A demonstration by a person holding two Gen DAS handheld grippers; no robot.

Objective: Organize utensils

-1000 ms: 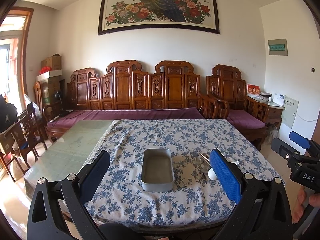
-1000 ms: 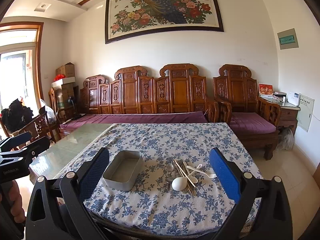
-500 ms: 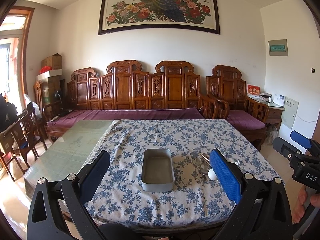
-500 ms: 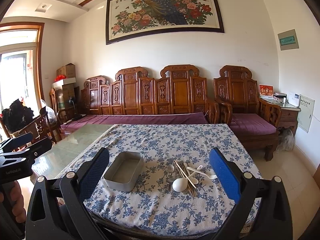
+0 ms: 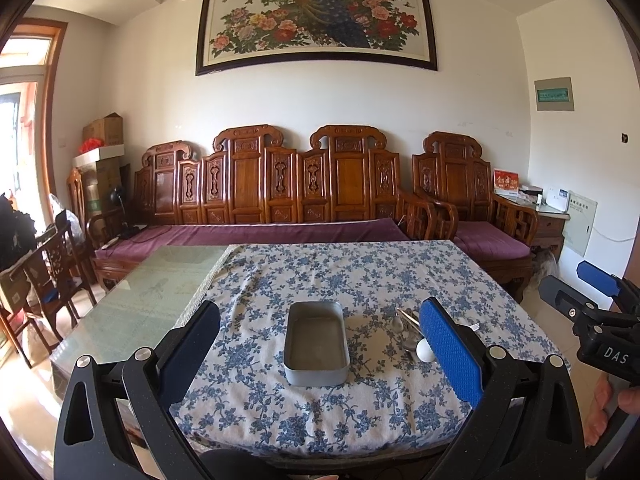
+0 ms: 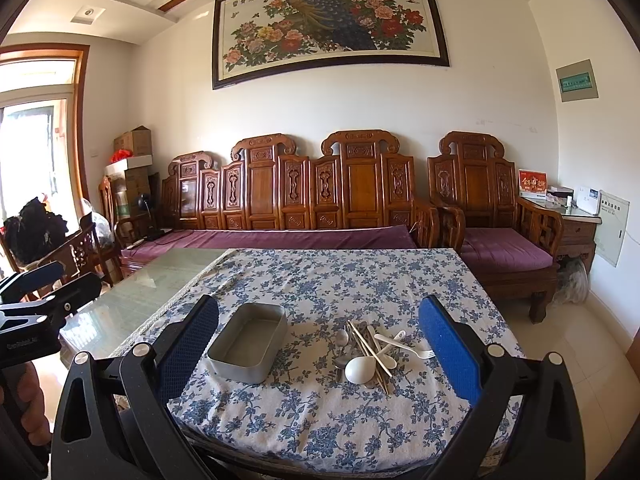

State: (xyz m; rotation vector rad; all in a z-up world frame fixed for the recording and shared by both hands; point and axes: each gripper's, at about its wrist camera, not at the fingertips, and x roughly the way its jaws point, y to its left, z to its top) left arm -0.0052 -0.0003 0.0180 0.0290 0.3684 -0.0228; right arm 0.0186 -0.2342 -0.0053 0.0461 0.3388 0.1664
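Here, a wide living room beyond both grippers: white wall, carved wooden bench (image 5: 280,184) with purple cushions, large peacock painting (image 5: 316,24) above.

Closer, straight ahead of both grippers, a table (image 5: 136,312), bare glass on its left part, blue floral cloth (image 5: 360,276) over the rest.

On the cloth, between the fingers of the left gripper (image 5: 320,356) in its own view, an empty metal tin (image 5: 316,348), long side running away from the camera. Just right of the tin, partly hidden behind that gripper's right finger, a pile of utensils (image 6: 370,350).

In the right view, seen between the fingers of the right gripper (image 6: 320,356): tin (image 6: 250,342) toward the left finger, pile near the middle. In the pile: a white spoon (image 6: 360,369) nearest the camera, chopsticks (image 6: 370,346) crossing over it, a metal spoon (image 6: 341,338), a white fork (image 6: 408,346) pointing toward the right finger.

Both grippers spread wide, grasping nothing, held back from the table's near edge. Each visible at the far side of the other's view, with part of a hand on the handle.

Hardly any change over the last second: a slight drift in both views, nothing on the table moved. Likely meaning: sorting not yet begun, every utensil outside the tin, first reach probably toward the pile with the right gripper.
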